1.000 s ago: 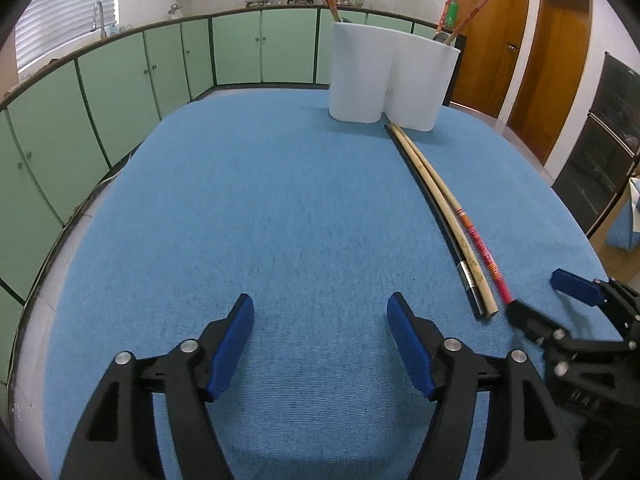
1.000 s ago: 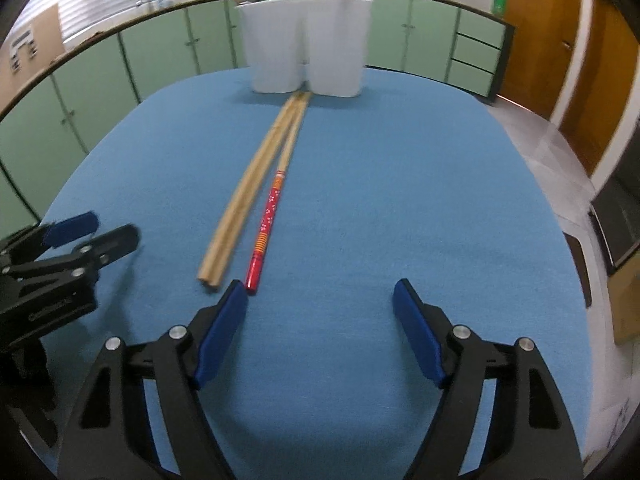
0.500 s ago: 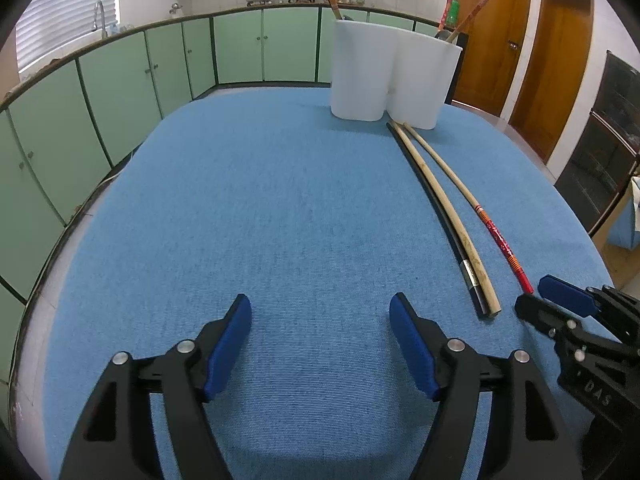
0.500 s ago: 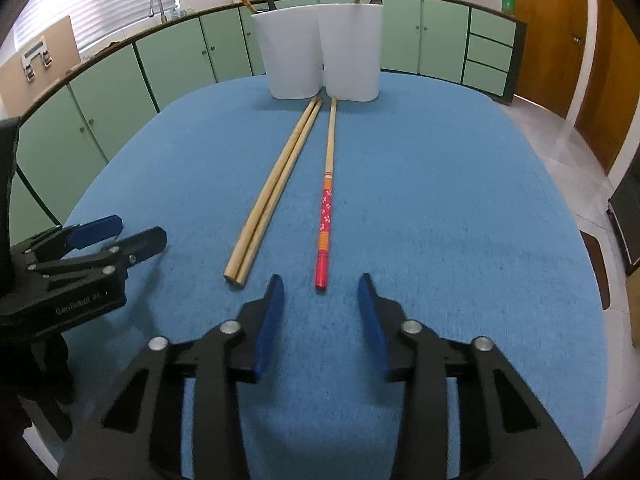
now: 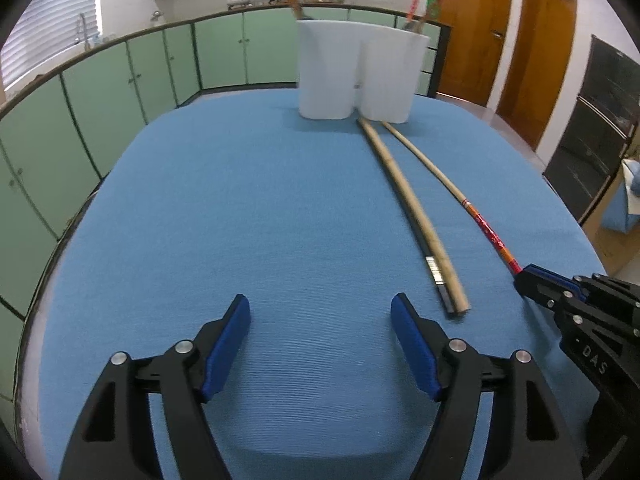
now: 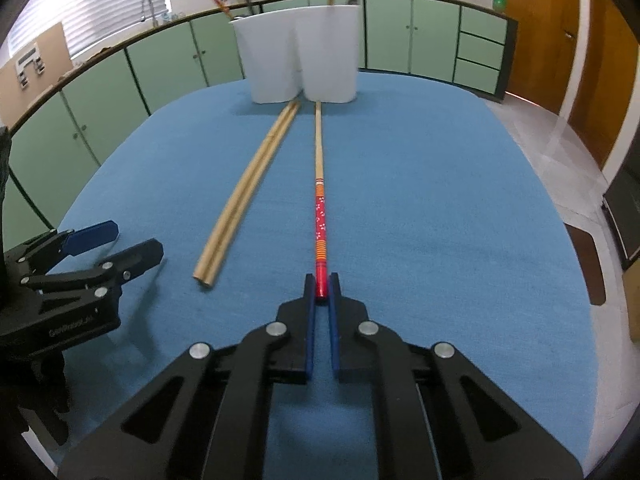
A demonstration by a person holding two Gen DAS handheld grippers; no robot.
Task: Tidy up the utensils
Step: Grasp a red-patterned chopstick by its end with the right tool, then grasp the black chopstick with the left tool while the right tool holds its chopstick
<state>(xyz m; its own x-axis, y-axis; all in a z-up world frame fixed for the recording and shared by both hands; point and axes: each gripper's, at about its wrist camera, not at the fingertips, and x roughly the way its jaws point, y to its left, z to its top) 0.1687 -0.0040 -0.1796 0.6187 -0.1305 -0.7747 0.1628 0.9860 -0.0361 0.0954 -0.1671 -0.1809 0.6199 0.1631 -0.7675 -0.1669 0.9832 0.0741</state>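
Note:
A red-ended chopstick [image 6: 320,216] lies on the blue table, its tip near the white two-cup holder [image 6: 298,60]. My right gripper [image 6: 321,294] is shut on its red end; the left wrist view shows that gripper [image 5: 524,276] at the stick [image 5: 486,230]. A plain wooden chopstick and a dark one [image 5: 416,216] lie side by side left of it; the right wrist view shows them as a tan pair [image 6: 248,192]. My left gripper [image 5: 320,320] is open and empty above bare cloth; it also shows in the right wrist view [image 6: 116,242]. The holder [image 5: 356,72] has chopsticks standing in it.
The table [image 5: 240,200] is covered in blue cloth, with rounded edges. Green kitchen cabinets [image 5: 120,80] run behind and to the left. Wooden doors [image 5: 540,48] stand to the right, beyond the table.
My right gripper moved forward and closed onto the red end of the chopstick, which has swung away from the wooden pair. My left gripper stayed open, nearly still.

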